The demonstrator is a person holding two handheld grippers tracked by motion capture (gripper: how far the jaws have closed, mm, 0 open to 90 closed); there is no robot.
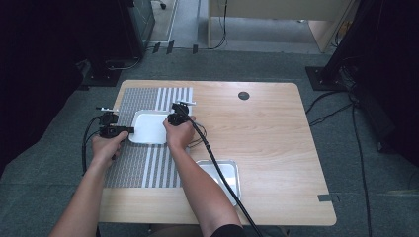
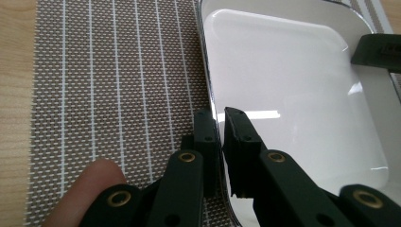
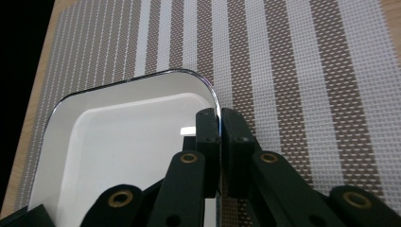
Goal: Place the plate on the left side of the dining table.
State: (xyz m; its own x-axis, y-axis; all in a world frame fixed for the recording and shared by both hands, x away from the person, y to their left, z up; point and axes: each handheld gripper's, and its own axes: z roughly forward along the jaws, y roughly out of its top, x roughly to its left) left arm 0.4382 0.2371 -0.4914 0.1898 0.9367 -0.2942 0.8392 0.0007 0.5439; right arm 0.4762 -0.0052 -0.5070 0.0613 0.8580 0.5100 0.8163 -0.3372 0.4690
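L claw point(image 2: 221, 137) clamps white tray point(image 2: 293, 94) rim; R claw point(image 3: 220, 135) likewise (opposite edge, on striped mat point(image 3: 293, 71)).

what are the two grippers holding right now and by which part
Both hold the white tray. The left gripper is shut on the rim of one side, the right gripper on the rim of the opposite side, near a corner.

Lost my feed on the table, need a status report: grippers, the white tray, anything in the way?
Left gripper shut on white tray rim. Right gripper shut on opposite rim. Tray on striped placemat. Metal tray apart; nothing in the way.
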